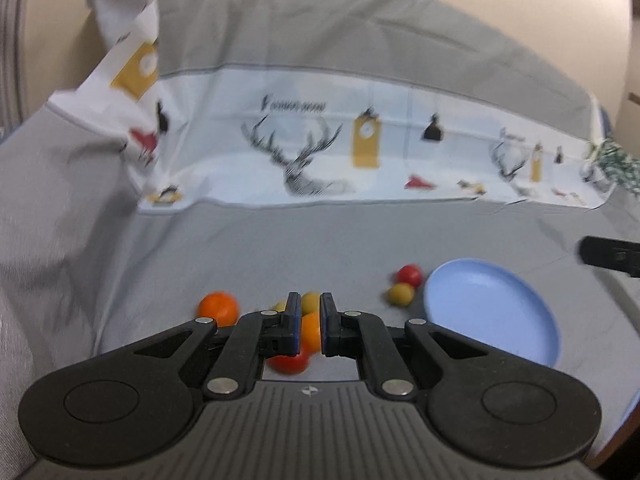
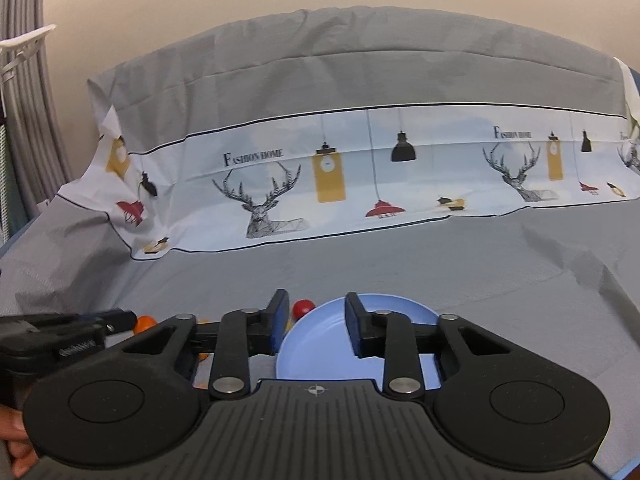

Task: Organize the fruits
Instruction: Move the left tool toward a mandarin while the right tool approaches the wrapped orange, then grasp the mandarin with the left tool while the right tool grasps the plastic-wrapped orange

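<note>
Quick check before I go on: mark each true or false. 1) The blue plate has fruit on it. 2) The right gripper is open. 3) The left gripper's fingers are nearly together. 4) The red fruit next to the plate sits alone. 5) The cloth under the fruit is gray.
1) False: the blue plate holds nothing; all fruit lies on the cloth.
2) True: the right gripper is open above the plate, gripping nothing.
3) True: the left gripper shows only a narrow gap.
4) False: the red fruit has a yellow-green fruit beside it.
5) True: the cloth is gray.
</note>
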`<state>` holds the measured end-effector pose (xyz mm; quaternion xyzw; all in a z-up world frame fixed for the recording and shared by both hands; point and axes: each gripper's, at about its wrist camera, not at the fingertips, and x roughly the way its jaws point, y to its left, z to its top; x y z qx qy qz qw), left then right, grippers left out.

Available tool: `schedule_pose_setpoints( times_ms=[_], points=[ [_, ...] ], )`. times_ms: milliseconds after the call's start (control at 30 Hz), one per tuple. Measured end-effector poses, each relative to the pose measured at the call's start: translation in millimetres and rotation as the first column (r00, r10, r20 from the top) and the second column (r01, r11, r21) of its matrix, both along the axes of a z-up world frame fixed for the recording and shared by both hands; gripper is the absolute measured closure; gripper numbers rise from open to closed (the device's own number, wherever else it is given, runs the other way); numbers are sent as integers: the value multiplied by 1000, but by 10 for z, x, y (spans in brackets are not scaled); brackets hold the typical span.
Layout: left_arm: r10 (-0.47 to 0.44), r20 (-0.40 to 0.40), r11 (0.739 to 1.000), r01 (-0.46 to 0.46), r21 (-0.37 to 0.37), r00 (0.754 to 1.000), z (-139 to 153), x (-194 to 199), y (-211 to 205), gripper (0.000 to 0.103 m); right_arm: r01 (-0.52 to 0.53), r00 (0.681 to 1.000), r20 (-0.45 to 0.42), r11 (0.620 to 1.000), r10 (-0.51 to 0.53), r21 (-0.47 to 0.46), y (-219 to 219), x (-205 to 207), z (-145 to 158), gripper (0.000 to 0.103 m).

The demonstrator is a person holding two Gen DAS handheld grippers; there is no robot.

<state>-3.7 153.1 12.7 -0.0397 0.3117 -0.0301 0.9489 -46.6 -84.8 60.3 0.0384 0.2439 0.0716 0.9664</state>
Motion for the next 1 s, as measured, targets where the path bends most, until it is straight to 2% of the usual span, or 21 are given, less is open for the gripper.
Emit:
schedule_pose_setpoints(
  times_ms=[133, 500, 633, 733, 800, 900, 967, 1000],
  points=[
    [34, -6, 999, -35, -37, 999, -8, 16, 109, 94, -6, 1000, -8, 1000, 6, 2, 45, 14, -16, 72],
    [60, -17, 997, -60, -39, 998, -24, 35, 157, 94, -23, 999, -26, 1000, 23, 8, 85, 14, -66, 72],
    [133, -42, 988, -136, -77, 990, -46, 52, 300, 94, -15, 999, -34, 999, 16, 31, 51, 32, -102, 71],
    [220, -66, 967, -226, -117, 973, -61, 43, 480, 93, -28, 997, -65, 998, 32, 58, 56, 76, -173, 70],
    [280, -91, 948, -291, -130, 956, -77, 62, 591, 93, -53, 995, -84, 997, 58, 60, 111, 101, -244, 64],
    [374, -136, 917, -388, -92, 917, -123, 109, 700, 90, -109, 988, -106, 993, 113, 49, 264, 136, -343, 54],
    [431, -157, 896, -441, -40, 889, -159, 128, 744, 77, -170, 977, -123, 985, 171, 21, 423, 164, -448, 51],
    [457, -165, 886, -464, -5, 874, -177, 145, 743, 67, -191, 972, -139, 982, 189, 2, 509, 184, -497, 51]
  ],
)
